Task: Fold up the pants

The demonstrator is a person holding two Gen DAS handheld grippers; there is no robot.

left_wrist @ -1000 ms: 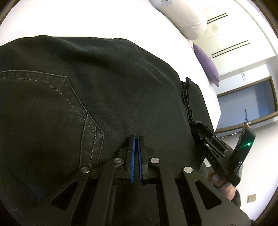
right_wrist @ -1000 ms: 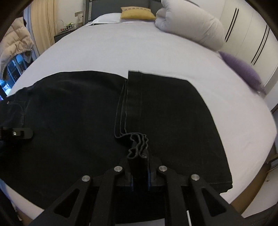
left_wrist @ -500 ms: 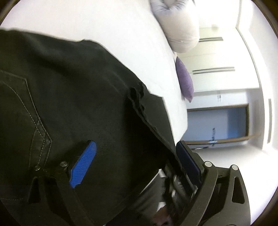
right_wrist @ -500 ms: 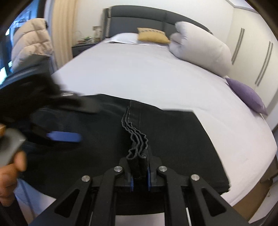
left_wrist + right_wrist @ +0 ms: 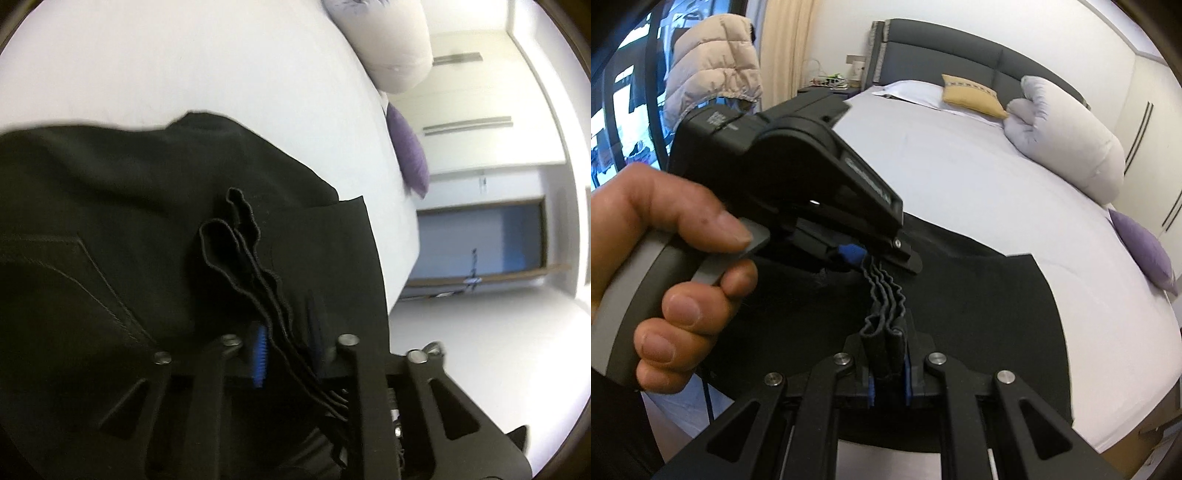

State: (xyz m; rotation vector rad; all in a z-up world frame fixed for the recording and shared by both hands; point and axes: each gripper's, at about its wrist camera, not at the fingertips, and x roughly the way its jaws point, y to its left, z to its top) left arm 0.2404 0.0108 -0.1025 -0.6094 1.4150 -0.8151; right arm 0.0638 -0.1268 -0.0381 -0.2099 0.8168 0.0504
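Black pants point(image 5: 979, 295) lie folded on the white bed, a back pocket point(image 5: 74, 266) showing in the left wrist view. My right gripper point(image 5: 888, 369) is shut on the stacked leg hems point(image 5: 886, 291) and holds them a little above the fabric. My left gripper point(image 5: 857, 258), held by a hand point(image 5: 665, 221), meets the same stack from the left. Its jaws are closing, with the wavy hem layers point(image 5: 240, 236) running between its blue pads point(image 5: 260, 354). In its own view the left gripper point(image 5: 288, 350) sits over the doubled-over leg.
The white sheet point(image 5: 960, 166) stretches beyond the pants. A rolled grey duvet point(image 5: 1067, 147), a purple cushion point(image 5: 1145, 247) and a yellow pillow point(image 5: 971, 94) lie toward the headboard. A puffer jacket point(image 5: 713, 62) hangs at the left. The bed's near edge point(image 5: 1108, 435) drops off at lower right.
The right gripper carried the hems left over the pants to the left gripper. The left gripper opened wide, then closed around the hem stack.
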